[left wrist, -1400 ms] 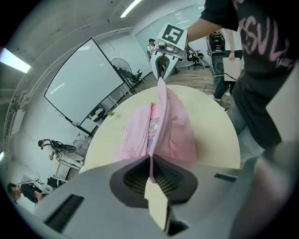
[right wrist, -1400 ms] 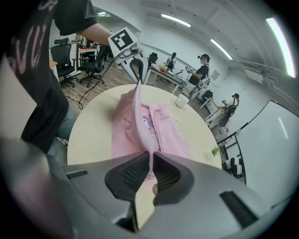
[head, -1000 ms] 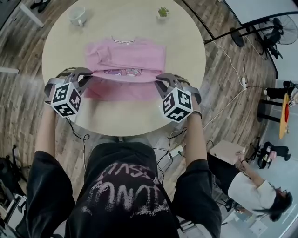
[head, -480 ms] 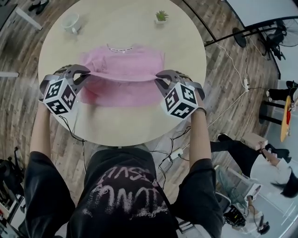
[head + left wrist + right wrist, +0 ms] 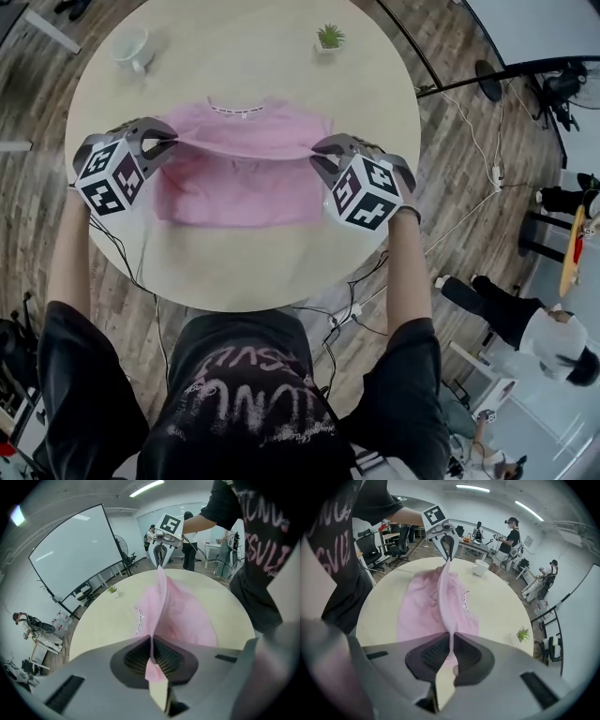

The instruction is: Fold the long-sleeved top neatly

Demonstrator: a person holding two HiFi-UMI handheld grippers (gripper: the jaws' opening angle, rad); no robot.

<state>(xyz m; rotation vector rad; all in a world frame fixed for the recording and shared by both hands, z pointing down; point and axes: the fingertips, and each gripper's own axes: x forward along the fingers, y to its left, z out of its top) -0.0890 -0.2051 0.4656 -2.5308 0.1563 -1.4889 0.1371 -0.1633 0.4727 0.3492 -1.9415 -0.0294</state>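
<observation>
Pinching a raised fold of the long-sleeved top (image 5: 242, 183) at centre frame, left gripper (image 5: 161, 142) and right gripper (image 5: 323, 156) are holding it taut — seemingly half folded, laying down remaining.

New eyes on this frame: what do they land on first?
The pink top in the middle of the round table, one fold edge lifted and stretched taut between the left claw and the right claw, each shut on the cloth. After that, the white mug and the small potted plant at the table's far edge.
</observation>
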